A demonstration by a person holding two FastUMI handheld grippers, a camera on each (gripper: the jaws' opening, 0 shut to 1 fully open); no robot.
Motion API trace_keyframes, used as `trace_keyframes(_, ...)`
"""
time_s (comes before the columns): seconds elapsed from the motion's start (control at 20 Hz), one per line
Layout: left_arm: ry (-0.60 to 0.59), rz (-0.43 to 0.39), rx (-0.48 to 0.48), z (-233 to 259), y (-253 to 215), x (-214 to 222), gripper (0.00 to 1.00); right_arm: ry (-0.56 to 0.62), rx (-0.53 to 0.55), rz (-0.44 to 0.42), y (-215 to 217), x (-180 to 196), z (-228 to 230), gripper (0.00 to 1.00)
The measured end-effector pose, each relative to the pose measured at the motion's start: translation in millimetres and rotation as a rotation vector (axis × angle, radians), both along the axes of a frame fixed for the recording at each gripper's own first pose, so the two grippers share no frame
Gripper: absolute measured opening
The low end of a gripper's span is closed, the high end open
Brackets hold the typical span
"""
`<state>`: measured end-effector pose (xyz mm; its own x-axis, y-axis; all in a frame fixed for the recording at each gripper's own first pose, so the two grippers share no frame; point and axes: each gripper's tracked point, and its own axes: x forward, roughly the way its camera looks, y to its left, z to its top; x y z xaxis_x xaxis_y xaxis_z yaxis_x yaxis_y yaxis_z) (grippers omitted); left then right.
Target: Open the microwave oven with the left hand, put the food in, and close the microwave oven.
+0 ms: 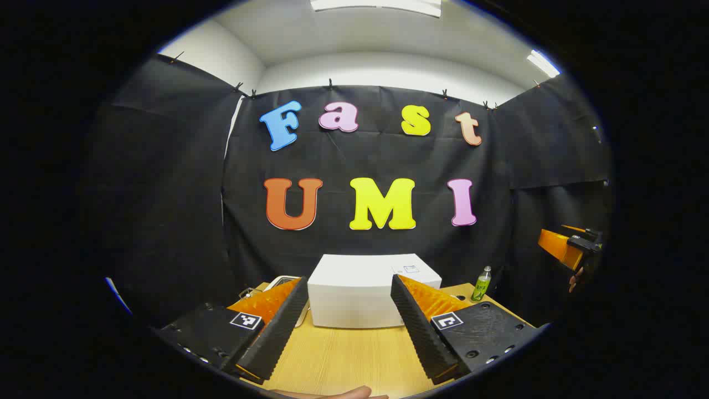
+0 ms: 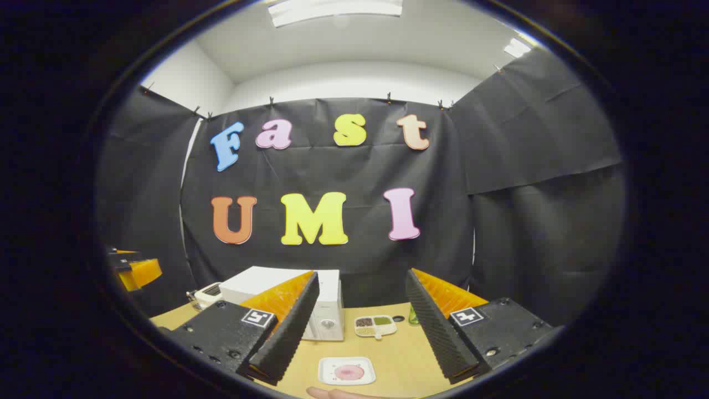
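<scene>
I am at the very start: both claws hang above the wooden table (image 1: 343, 354), and the white microwave oven (image 1: 360, 299) sits shut at the far side against the black cloth wall. My left claw (image 1: 349, 327) has its two ridged fingers spread wide with nothing between them, and the oven sits squarely ahead in the gap. My right claw (image 2: 360, 332) is likewise spread and empty. I judge the step in hand to be the approach to the door; the next move calls for carrying the left claw forward to the oven's front and finding the door edge or handle, which I cannot make out from here. The left gripper view gives the oven head-on, a small green bottle (image 1: 482, 284) to its right, and the other claw far off at the right edge. The right gripper view adds the food: a pink item on a small white plate (image 2: 347, 371) on the near table, and a divided dish (image 2: 375, 326) just beside the oven's control panel.
</scene>
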<state>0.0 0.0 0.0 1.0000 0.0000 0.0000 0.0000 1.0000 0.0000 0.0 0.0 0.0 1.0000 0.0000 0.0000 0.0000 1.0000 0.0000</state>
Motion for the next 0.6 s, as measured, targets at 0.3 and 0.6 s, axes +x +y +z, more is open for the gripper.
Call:
trace_keyframes(0.3,0.003,-0.002,-0.010,-3,-1,0,0.95,-0.022,0.001,0.012,-10,-4,5,0.91)
trace_keyframes(0.6,-0.003,0.000,-0.011,-2,-1,-1,0.95,-0.037,-0.010,-0.002,-19,-7,9,0.91)
